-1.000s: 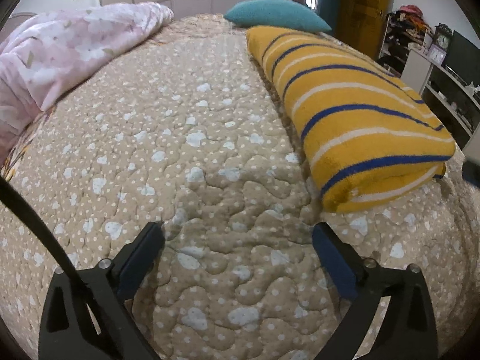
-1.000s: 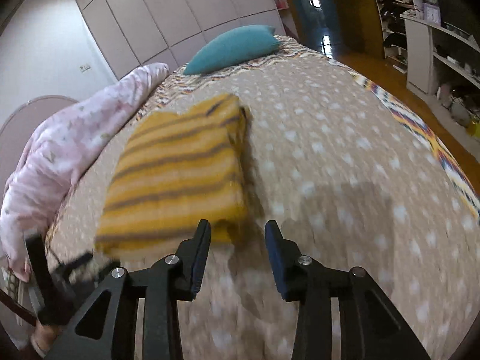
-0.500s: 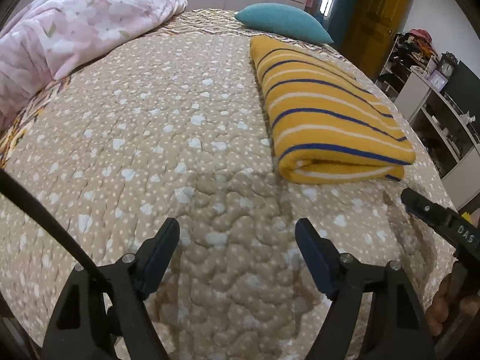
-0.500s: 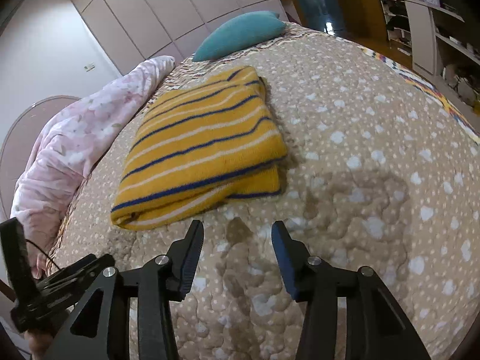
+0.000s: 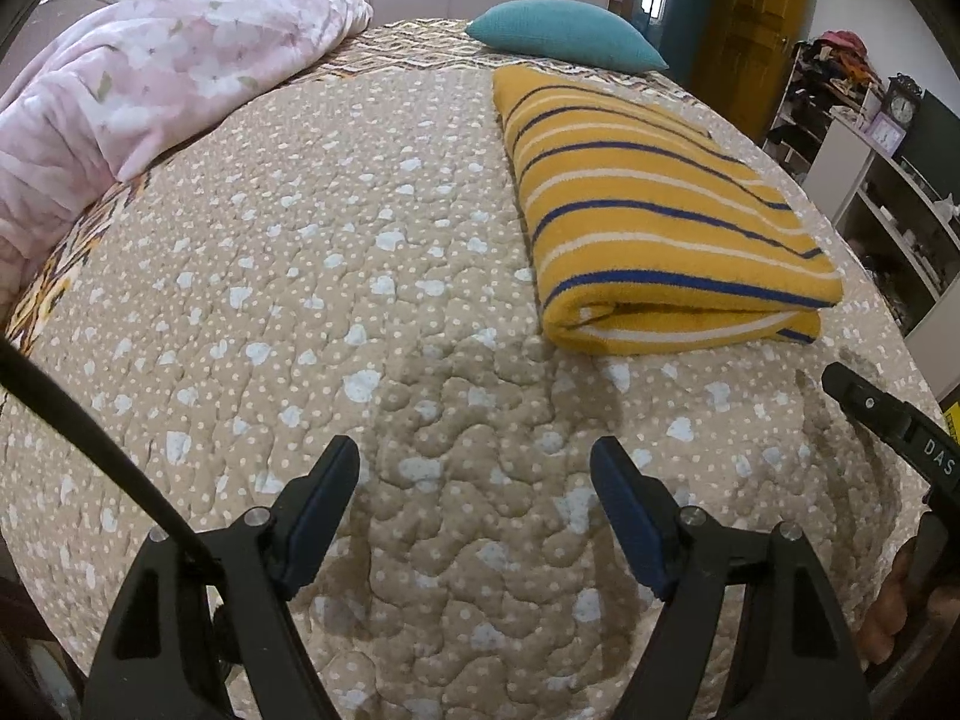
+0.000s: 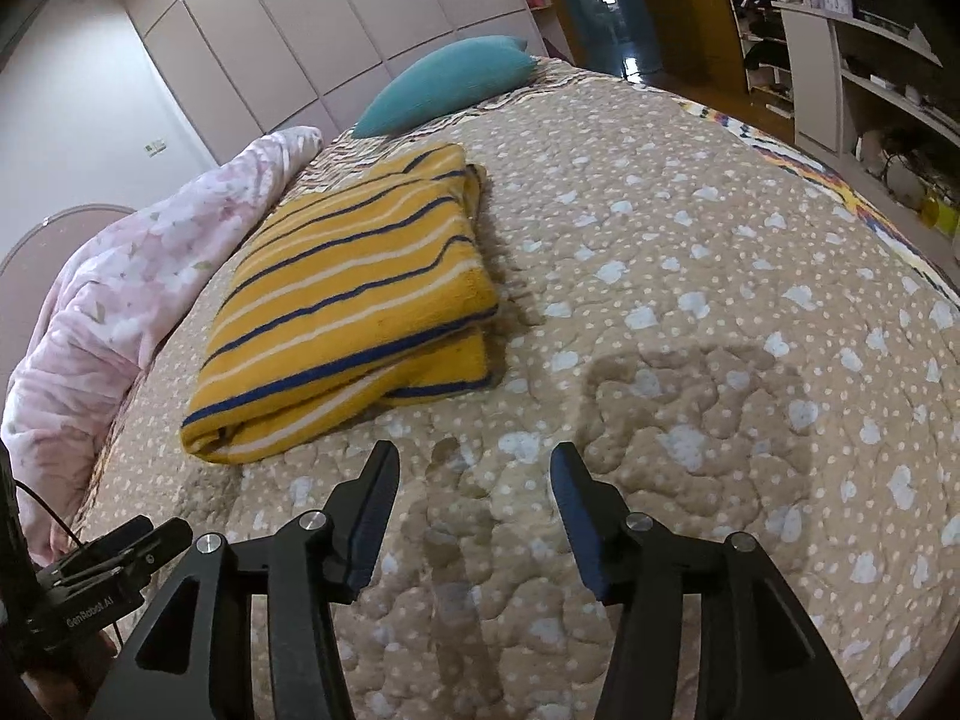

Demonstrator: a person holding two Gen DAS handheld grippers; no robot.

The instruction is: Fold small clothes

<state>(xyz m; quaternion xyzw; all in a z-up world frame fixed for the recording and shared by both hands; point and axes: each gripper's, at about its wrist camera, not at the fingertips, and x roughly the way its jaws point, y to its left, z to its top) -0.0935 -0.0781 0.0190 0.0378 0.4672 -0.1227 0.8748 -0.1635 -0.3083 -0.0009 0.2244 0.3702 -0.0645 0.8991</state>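
The left wrist view shows the folded yellow striped garment [image 5: 660, 222] from its open end, where two stacked layers part at the near edge. The right wrist view shows it from the other flank, the top layer overhanging a lower flap at its 5 o'clock corner. Only the right view takes in the glossy wardrobe doors [image 6: 336, 42] at 11 o'clock; only the left view shows the clock [image 5: 902, 105] on the shelves at 2 o'clock.

The garment lies flat on the quilted bedspread [image 5: 300, 276], at 1 o'clock from the left gripper [image 5: 474, 480] and 10 o'clock from the right gripper [image 6: 474, 480], well apart from both. The left gripper is released, jaws spread with only quilt between them. The right gripper's jaws are opening, likewise with nothing between them.

A teal pillow [image 6: 447, 81] sits beyond the garment and a rumpled pink floral blanket [image 5: 150, 72] runs along the bed's far side at 10 o'clock. Nothing lies between either tool and the garment.

The garment looks like thick fleece, with blue and white stripes. The bedspread is tan, puckered with stitching and dotted white.
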